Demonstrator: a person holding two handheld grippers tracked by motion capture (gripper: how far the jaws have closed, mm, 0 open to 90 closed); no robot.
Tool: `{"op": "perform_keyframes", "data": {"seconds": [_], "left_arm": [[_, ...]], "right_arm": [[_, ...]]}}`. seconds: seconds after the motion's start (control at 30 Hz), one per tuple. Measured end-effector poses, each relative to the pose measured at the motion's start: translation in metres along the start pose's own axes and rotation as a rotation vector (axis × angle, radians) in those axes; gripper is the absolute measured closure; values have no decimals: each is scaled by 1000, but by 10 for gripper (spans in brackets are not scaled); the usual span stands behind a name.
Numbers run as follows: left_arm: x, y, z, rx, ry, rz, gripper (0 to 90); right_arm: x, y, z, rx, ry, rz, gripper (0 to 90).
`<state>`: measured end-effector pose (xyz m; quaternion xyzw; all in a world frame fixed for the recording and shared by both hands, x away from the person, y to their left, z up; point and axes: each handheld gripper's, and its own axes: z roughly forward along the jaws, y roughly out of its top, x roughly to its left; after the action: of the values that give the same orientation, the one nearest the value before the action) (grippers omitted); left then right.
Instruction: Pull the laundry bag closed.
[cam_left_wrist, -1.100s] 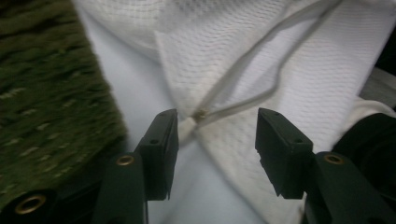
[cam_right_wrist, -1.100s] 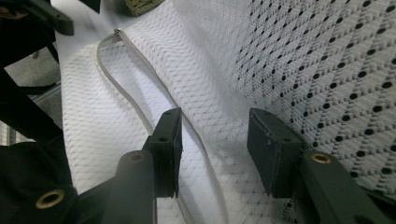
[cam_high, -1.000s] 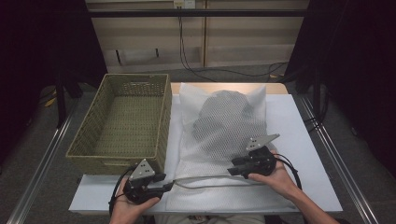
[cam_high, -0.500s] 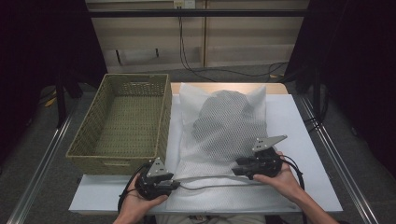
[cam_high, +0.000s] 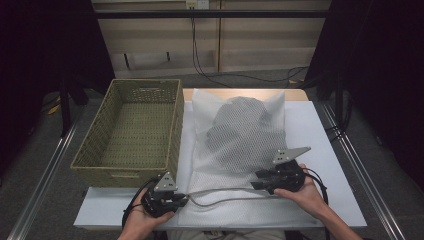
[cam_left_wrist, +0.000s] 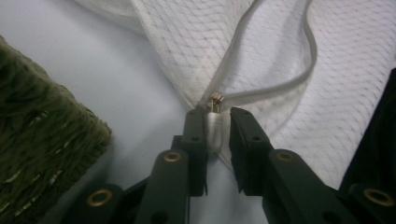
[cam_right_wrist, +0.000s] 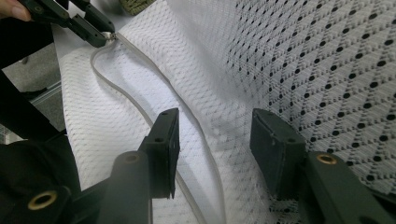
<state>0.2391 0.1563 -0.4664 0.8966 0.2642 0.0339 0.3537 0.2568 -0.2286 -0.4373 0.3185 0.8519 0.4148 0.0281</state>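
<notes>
left hand-held gripper (cam_left_wrist: 217, 128) pinching zip pull (cam_left_wrist: 215, 101) at mesh bag (cam_high: 240, 150) near corner, shifted right since before | zip open, gaping | right hand-held gripper (cam_right_wrist: 215, 140) wide over bag | basket (cam_high: 135, 125) beside, on surface

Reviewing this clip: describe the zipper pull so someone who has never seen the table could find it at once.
Start at the green woven basket on the table's left, then move to the white mesh laundry bag beside it. At the bag's near left corner sits a small metal zipper pull, the only shiny part, where the open zipper's two tapes meet at the left gripper.
</notes>
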Motion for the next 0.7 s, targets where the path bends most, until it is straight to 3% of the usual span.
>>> {"op": "perform_keyframes", "data": {"seconds": [0.23,0.5,0.7], "left_arm": [[1,-2,-6,-14,-19,-20,826],[-2,-1,-13,-78,-30,-38,825],[-4,2,-11,-75,-25,-23,849]], "right_arm": [[-2,1,2,5,5,5,527],[-1,1,3,7,3,6,519],[-1,1,3,10,-1,5,516]]}}
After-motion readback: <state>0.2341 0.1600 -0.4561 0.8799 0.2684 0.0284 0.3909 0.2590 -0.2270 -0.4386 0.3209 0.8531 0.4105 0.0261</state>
